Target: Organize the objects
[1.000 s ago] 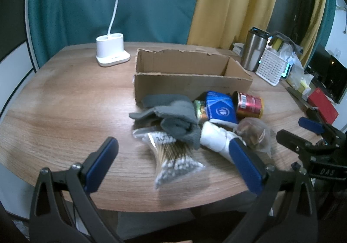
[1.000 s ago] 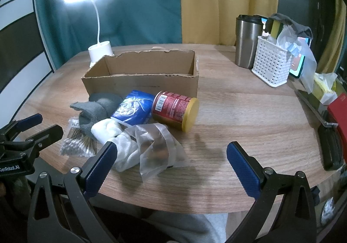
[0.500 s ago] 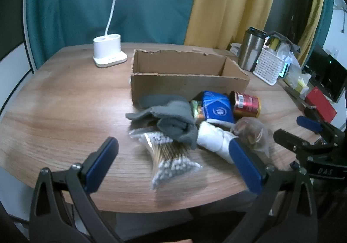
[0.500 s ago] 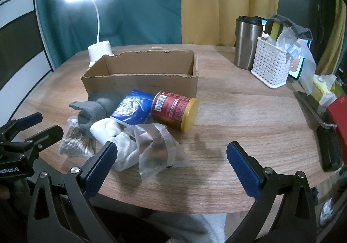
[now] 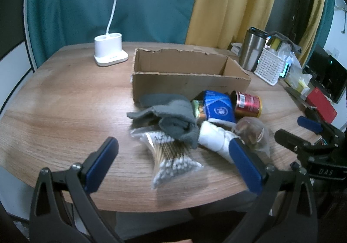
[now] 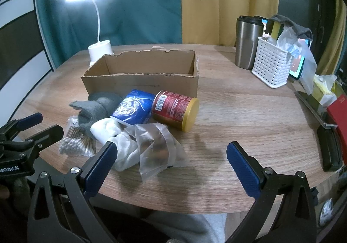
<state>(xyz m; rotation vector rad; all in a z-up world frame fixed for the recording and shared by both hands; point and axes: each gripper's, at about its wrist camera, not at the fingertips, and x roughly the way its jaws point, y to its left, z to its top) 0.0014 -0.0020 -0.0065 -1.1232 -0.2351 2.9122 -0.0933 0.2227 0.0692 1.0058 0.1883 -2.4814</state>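
An open cardboard box (image 5: 188,74) (image 6: 143,74) stands mid-table. In front of it lies a heap: grey cloth (image 5: 171,115) (image 6: 97,106), a bag of cotton swabs (image 5: 171,156) (image 6: 76,141), a blue packet (image 5: 219,108) (image 6: 134,108), a red can with a gold lid (image 5: 248,103) (image 6: 175,110) on its side, a white cloth (image 5: 214,139) (image 6: 117,136) and a clear plastic bag (image 5: 253,132) (image 6: 158,145). My left gripper (image 5: 173,156) hovers open near the table's front edge, before the swabs. Over the near edge, right of the heap, my right gripper (image 6: 171,156) is open and empty.
A white desk lamp (image 5: 109,52) (image 6: 99,48) stands behind the box at the left. A steel tumbler (image 6: 246,41) and a white basket (image 6: 273,63) sit at the back right. A red box (image 6: 338,117) and dark items lie along the right edge.
The left gripper has drifted slightly, so the heap sits a little differently in its view. The right gripper's view is almost unchanged. Both stay open.
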